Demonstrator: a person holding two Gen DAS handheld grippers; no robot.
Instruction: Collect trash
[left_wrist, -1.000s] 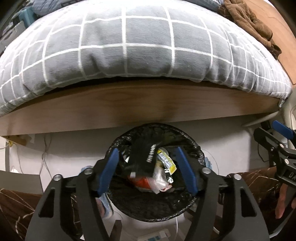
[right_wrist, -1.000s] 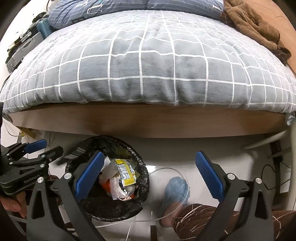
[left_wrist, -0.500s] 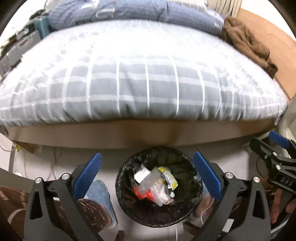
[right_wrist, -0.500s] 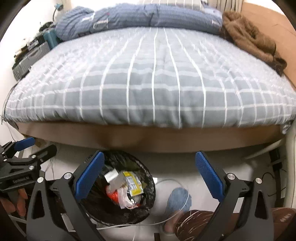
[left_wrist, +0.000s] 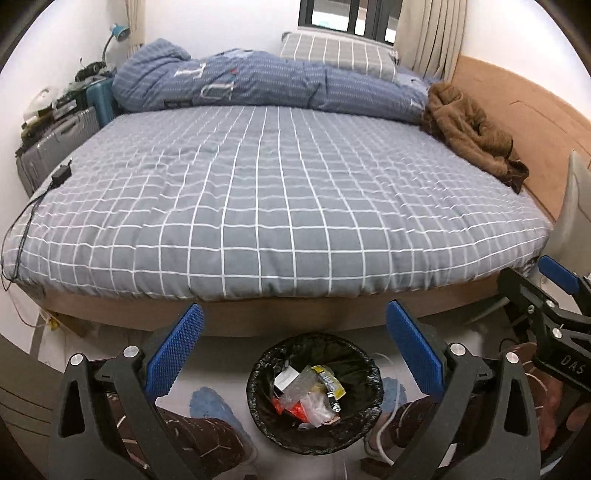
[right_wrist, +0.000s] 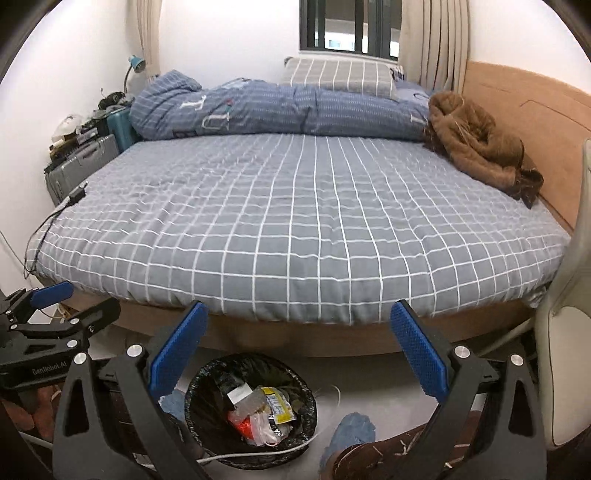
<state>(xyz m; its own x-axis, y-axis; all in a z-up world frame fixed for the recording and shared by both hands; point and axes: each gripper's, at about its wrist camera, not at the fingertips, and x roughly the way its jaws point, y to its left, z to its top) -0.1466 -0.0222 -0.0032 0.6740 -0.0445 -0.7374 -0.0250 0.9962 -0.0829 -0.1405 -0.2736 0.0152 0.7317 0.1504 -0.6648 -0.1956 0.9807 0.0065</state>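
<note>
A: A second ago the left gripper (left_wrist: 293, 360) had its jaws narrowed just over the bin (left_wrist: 314, 391); now they are spread wide, empty, raised well above it.

B: And the right gripper (right_wrist: 299, 356)?

A: Also wide apart, holding nothing. The trash (left_wrist: 306, 391) lies inside the bin, beside the bed (left_wrist: 280, 192). That drop looks finished.
</note>
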